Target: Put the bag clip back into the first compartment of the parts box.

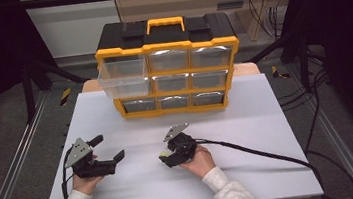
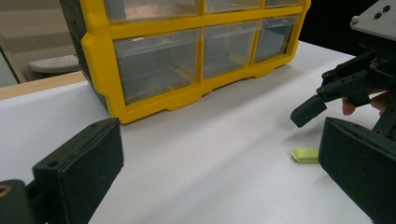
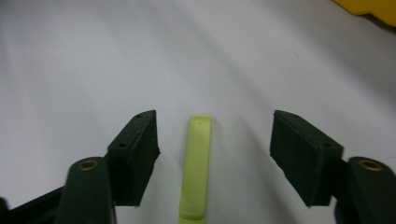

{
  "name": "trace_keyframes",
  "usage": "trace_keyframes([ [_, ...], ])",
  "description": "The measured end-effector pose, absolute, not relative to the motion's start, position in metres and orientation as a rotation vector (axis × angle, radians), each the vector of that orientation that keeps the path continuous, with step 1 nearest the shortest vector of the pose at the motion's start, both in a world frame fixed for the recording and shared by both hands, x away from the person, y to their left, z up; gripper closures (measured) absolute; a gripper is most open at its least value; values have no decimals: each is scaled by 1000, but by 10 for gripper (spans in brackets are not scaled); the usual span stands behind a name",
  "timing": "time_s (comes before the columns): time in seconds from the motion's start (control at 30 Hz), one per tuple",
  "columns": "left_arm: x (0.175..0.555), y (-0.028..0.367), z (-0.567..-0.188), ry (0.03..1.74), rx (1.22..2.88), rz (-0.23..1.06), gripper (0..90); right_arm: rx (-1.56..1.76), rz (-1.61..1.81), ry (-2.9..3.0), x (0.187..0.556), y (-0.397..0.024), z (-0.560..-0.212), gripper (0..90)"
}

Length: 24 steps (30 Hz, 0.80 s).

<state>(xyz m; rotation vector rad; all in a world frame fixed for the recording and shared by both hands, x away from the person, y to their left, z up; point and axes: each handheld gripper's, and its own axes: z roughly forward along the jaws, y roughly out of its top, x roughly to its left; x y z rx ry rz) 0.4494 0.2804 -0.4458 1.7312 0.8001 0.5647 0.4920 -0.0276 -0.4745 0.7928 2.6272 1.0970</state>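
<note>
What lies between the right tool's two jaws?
A flat yellow-green strip lies on the white table between the open right tool's jaws, touching neither, in the right gripper view.

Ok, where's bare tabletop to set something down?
Free: the white tabletop right of the right tool, out to the table's right edge, crossed only by its black cable; also the strip left of the yellow-and-black drawer organiser. Crowded: between the tools, where the lime-green flat strip lies.
</note>
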Motion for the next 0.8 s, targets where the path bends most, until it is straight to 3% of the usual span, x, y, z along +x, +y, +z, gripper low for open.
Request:
trace_keyframes([
  [0.8, 449, 280, -446, 800, 1734, 567, 1, 727, 1035, 2720, 492, -28, -479, 687],
])
